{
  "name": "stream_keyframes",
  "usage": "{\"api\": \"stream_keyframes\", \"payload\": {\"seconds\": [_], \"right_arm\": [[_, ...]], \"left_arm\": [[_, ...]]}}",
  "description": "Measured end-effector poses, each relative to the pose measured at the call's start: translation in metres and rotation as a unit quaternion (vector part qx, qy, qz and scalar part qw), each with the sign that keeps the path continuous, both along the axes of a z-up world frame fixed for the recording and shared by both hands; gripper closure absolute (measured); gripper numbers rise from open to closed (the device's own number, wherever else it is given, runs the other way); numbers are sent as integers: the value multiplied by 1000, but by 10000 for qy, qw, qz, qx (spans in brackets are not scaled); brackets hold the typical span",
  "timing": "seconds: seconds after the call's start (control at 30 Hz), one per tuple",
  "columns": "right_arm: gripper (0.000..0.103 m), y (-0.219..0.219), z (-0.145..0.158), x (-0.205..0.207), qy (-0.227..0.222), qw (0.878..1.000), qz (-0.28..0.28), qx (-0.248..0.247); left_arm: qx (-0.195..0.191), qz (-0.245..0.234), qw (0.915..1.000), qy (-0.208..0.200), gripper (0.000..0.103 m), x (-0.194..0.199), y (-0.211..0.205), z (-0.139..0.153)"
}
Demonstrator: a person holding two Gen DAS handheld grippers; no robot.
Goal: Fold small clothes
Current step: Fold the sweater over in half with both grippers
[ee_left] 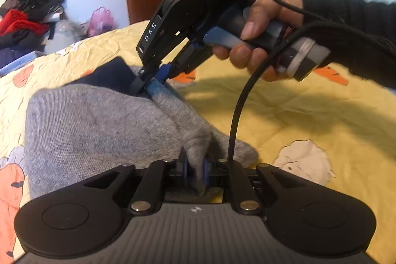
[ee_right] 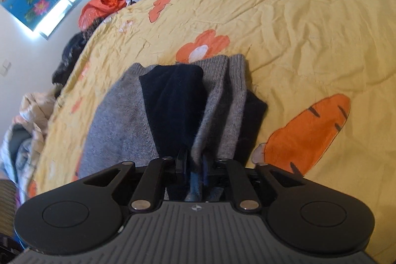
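Lying on the yellow quilt (ee_right: 297,16), the grey and navy garment (ee_left: 94,120) is the landmark for everything else; at its near edge the left gripper (ee_left: 195,168) has its jaws nearly closed, pinching a bunched grey fold; at its far edge, beside the navy panel, the right gripper (ee_left: 151,83) nips the cloth with jaws a little parted, and in its own view fabric sits between the fingers (ee_right: 195,165); the person's hand (ee_left: 257,38) steers that tool. Judging by the layered bands, one fold looks made; flattening and a further fold seem left.
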State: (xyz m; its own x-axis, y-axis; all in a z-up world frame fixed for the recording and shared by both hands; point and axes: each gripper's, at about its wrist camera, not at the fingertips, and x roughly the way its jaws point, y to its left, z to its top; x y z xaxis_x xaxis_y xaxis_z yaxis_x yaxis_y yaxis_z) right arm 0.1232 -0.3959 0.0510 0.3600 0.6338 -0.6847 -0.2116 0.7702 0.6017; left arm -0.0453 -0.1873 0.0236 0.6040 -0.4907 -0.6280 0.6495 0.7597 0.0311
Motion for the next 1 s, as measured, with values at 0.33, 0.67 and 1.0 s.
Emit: {"api": "stream_keyframes", "payload": {"seconds": [0.33, 0.67, 1.0], "right_arm": [[38, 2, -3, 11, 17, 9950, -394, 923], [83, -14, -5, 3, -272, 9970, -637, 343], [16, -42, -1, -15, -609, 9853, -1481, 593]], "left_arm": [[-2034, 718, 9753, 471, 3, 10, 143, 50], [-3265, 2397, 8991, 1661, 3, 84, 202, 10], [-3480, 2190, 8689, 2756, 4, 161, 175, -31]]}}
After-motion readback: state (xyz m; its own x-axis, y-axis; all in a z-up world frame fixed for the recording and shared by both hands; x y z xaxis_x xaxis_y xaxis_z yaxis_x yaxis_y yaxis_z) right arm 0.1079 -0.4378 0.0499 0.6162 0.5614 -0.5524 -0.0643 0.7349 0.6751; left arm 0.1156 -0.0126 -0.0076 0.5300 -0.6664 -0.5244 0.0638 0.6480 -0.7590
